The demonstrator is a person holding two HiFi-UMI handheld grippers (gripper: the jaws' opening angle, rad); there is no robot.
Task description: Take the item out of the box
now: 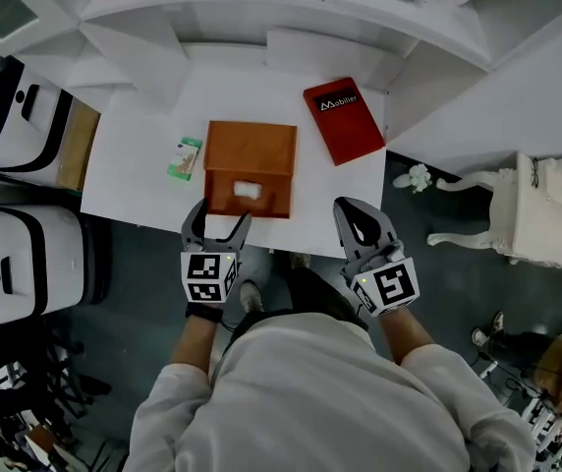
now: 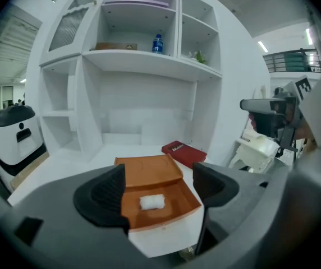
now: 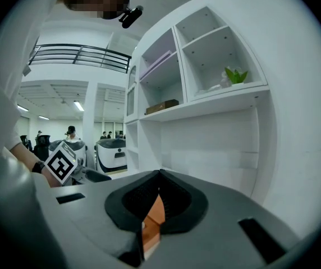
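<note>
Orange box point(image 3: 152, 222): right gripper view, only sliver shows past jaws. White item point(image 1: 245, 191) inside: blurred, kind indeterminate. Green packet point(image 1: 185, 157): print illegible

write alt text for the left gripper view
The left gripper, jaws open, frames an open orange box holding a small white item, at the near edge of a white table. A red book lies behind it, white shelves beyond.

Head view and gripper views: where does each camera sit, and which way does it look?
Head view: from the person's head, steeply down onto the open orange box on the white table; left gripper and right gripper show.
Left gripper view: from that gripper, forward between open jaws at the small white item.
Right gripper view: from that gripper, past shut jaws toward white shelves.
All three share the box.
</note>
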